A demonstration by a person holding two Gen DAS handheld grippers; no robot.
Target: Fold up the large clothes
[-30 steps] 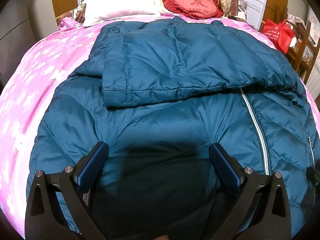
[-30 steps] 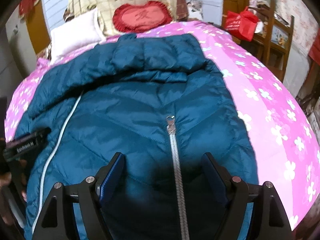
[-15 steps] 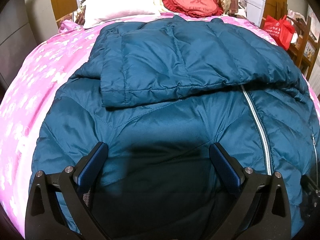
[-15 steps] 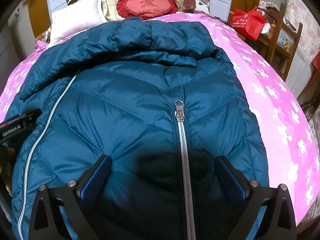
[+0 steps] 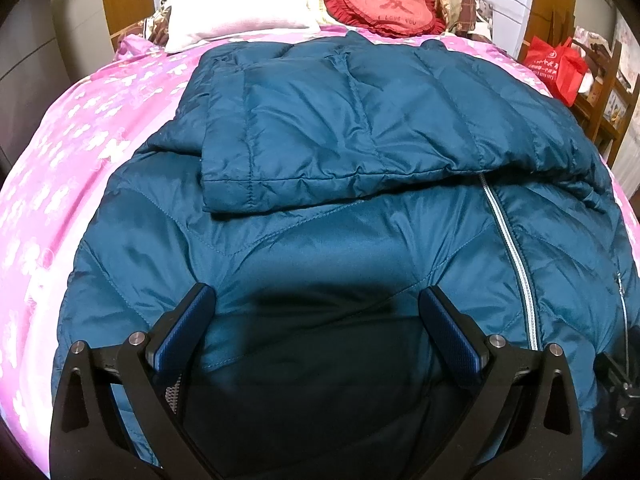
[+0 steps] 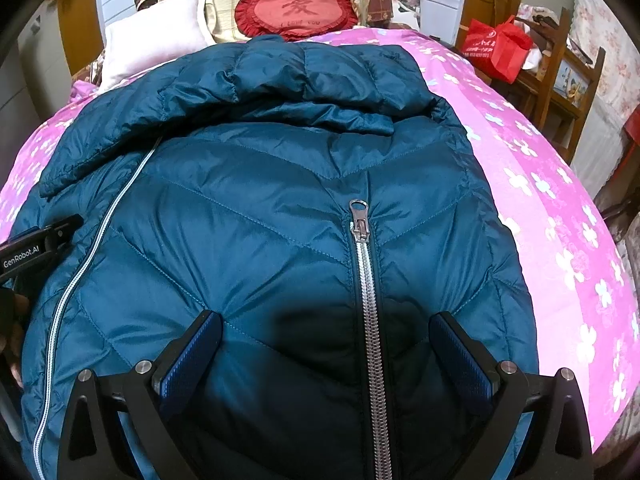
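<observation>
A teal quilted puffer jacket (image 5: pixel 340 240) (image 6: pixel 260 240) lies flat on the pink flowered bed. One sleeve (image 5: pixel 340 136) is folded across its upper part. A silver zipper (image 5: pixel 516 256) (image 6: pixel 370 320) runs down the front, with its pull (image 6: pixel 359 216) in the right wrist view. My left gripper (image 5: pixel 316 300) hovers open over the lower left of the jacket, nothing between its blue pads. My right gripper (image 6: pixel 326 324) stands wide open straddling the zipper near the hem; no fabric is pinched. The left gripper's body (image 6: pixel 36 248) shows at the right view's left edge.
A white pillow (image 5: pixel 236 12) and a red heart cushion (image 5: pixel 384 0) lie at the head of the bed. A red bag (image 5: pixel 556 64) rests on wooden furniture (image 6: pixel 560 80) to the right. Pink bedspread (image 6: pixel 560 220) is bare on both sides of the jacket.
The right gripper's jaws spread wider and it drew nearer over the zipper. The left gripper has stayed put.
</observation>
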